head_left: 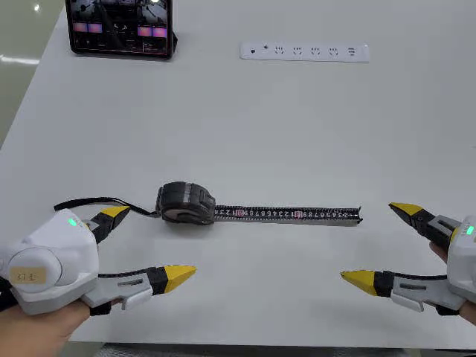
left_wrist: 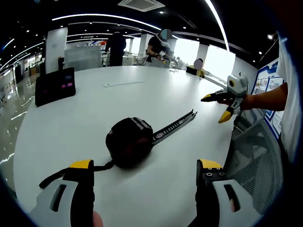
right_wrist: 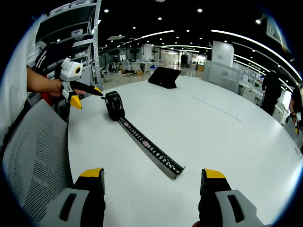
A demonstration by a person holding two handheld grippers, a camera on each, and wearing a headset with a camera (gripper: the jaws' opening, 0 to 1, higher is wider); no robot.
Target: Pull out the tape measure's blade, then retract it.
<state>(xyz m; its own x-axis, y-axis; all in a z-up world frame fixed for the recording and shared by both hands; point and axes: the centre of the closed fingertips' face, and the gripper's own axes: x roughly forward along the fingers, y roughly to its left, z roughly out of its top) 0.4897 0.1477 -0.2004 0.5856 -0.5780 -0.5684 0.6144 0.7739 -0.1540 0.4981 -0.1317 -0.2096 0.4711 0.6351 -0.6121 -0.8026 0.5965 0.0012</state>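
Note:
A black tape measure [head_left: 185,204] lies on the white table [head_left: 245,126], its blade [head_left: 286,215] pulled out to the right and lying flat, its wrist strap [head_left: 100,202] trailing left. My left gripper [head_left: 155,242] is open just left of the case [left_wrist: 129,141], a fingertip [head_left: 115,212] beside the strap. To the right, my right gripper [head_left: 381,244] is open a little beyond the blade's end hook [head_left: 359,214], touching nothing. In the right gripper view the blade [right_wrist: 147,146] runs away from me to the case [right_wrist: 114,104].
A dark tablet [head_left: 123,27] stands at the far left of the table. A white power strip [head_left: 304,51] lies at the far middle. A grey mesh chair [right_wrist: 33,151] sits by the near table edge. People stand in the background.

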